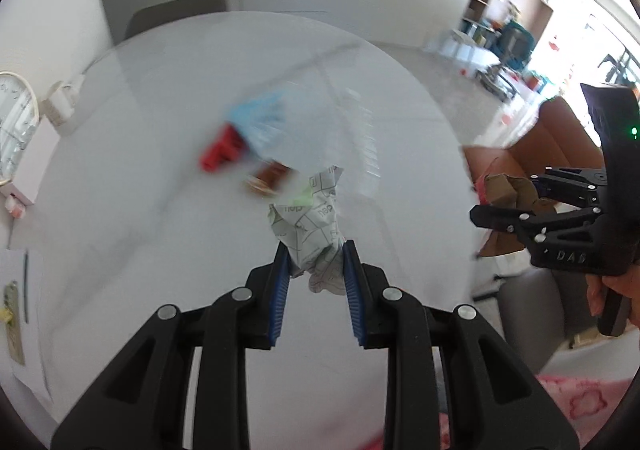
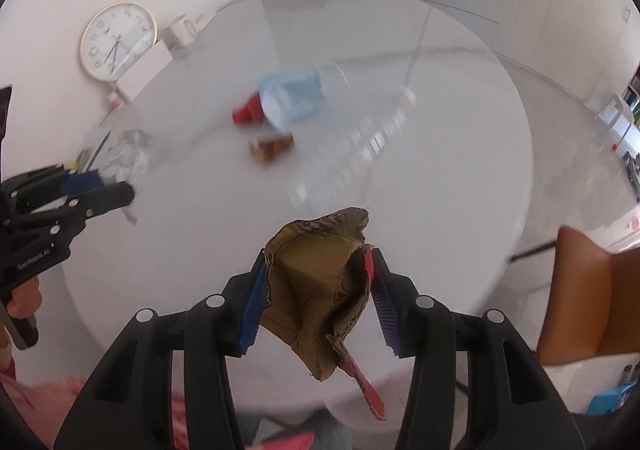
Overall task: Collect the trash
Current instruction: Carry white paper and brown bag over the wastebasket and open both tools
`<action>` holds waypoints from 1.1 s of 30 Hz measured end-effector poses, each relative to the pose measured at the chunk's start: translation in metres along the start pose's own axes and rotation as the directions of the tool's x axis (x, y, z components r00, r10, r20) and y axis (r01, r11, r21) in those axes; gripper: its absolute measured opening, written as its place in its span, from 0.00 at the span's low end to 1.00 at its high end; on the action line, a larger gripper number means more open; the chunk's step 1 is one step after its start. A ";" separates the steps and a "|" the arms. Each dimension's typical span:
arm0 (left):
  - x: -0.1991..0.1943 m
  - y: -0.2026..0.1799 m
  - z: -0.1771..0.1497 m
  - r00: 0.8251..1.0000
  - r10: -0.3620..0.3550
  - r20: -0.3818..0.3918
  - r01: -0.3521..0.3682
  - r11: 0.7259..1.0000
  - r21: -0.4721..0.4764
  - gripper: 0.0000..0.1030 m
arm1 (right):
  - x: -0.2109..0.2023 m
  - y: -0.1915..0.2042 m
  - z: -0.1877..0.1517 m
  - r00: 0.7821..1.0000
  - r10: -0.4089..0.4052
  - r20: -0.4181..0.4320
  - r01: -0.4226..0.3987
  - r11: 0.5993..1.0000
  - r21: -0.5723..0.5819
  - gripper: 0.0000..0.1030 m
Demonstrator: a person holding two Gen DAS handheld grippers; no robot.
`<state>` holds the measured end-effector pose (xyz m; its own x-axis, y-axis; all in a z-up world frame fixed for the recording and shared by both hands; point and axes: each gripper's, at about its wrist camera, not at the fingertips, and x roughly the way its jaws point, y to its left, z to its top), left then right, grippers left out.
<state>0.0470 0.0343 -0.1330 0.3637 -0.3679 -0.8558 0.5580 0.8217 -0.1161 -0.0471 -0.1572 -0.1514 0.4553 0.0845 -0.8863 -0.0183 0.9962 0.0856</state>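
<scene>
Two pieces of trash are in hand: the left gripper [image 1: 314, 264] pinches a crumpled paper wad [image 1: 310, 226], the right gripper [image 2: 318, 282] clamps torn cardboard [image 2: 320, 290]. Keep both squeezes firm until over a bin (none visible). Both tilt steeply downward above the white table [image 2: 440, 130].

The left gripper [image 1: 314, 254] points steeply down, its blue pads [image 1: 280, 290] clamped. The right gripper [image 2: 318, 270] angles down likewise, pads apparently gripping, a hand [image 1: 612, 290] behind it.
</scene>
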 end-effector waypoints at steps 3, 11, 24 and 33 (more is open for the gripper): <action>0.001 -0.042 -0.015 0.997 -0.073 -0.022 0.072 0.997 -0.034 0.25 | -0.020 -0.025 -0.044 1.000 0.004 -0.008 -0.004 1.000 0.015 0.48; 0.014 -0.123 -0.049 0.993 -0.085 -0.077 0.081 0.995 -0.052 0.25 | -0.049 -0.068 -0.112 1.000 0.016 -0.012 -0.015 1.000 0.003 0.48; 0.017 -0.170 -0.068 0.992 -0.046 -0.115 0.047 0.999 0.009 0.25 | -0.013 -0.092 -0.146 0.997 0.064 -0.038 -0.065 0.997 -0.037 0.56; 0.039 -0.199 -0.074 0.984 -0.081 -0.158 0.093 0.993 0.072 0.25 | -0.039 -0.121 -0.147 0.999 -0.032 0.039 0.032 0.999 0.010 0.92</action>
<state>-0.1049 -0.1110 -0.1803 0.1953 -0.3597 -0.9124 0.6420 0.7502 -0.1584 -0.1934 -0.2779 -0.1944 0.4903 0.0511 -0.8700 0.0055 0.9981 0.0618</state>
